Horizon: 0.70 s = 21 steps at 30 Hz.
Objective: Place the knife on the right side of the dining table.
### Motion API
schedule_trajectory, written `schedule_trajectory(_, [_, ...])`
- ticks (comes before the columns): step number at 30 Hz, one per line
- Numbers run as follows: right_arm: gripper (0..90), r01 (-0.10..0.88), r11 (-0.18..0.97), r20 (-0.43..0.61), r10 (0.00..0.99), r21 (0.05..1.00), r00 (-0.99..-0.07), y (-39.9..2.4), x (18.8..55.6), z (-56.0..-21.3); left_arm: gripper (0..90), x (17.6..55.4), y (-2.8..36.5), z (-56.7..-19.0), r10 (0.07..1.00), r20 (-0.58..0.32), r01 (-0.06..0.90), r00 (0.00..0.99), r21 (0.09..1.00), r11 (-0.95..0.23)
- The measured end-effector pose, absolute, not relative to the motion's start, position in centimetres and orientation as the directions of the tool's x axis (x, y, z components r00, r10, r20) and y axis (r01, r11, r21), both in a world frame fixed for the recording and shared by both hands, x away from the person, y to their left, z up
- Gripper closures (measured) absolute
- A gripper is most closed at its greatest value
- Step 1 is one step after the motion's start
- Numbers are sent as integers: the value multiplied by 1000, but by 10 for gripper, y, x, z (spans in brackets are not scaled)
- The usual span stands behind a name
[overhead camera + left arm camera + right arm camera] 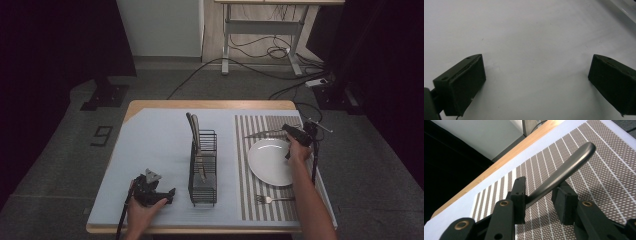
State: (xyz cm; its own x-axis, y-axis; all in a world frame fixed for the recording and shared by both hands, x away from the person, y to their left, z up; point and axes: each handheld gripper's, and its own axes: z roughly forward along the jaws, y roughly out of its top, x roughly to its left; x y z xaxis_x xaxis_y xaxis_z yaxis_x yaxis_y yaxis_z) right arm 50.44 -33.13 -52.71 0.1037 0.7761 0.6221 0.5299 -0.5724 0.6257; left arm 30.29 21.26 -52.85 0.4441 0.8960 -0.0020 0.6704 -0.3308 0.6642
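Both tongs stand apart: right tongs (539, 200) around a knife handle (564, 172) (touching one jaw), left tongs (536, 82) empty.

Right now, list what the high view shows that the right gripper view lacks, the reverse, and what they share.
High view adds the wire rack, the white plate, the fork and the left gripper resting on the table. Right gripper view adds the grip detail: the metal utensil leans on one jaw, with a gap to the other. Both share the right gripper, the utensil and the striped placemat.
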Motion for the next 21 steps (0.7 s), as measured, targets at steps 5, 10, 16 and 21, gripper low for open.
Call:
schedule_trajectory(5, [636,536,-579,616,776,614,134,-334,504,-528,5,303,213,-528,896,-2,670,444,664,-331])
schedule_trajectory(10, [629,546,-585,618,772,600,149,-336,504,-529,5,303,213,-528,896,-2,670,444,664,-331])
schedule_trajectory(16, [618,558,-591,620,767,583,164,-338,504,-531,5,303,213,-528,896,-2,670,444,664,-331])
schedule_trajectory(21, [585,580,-589,608,770,562,193,-338,504,-532,6,303,213,-528,896,-2,670,445,664,-331])
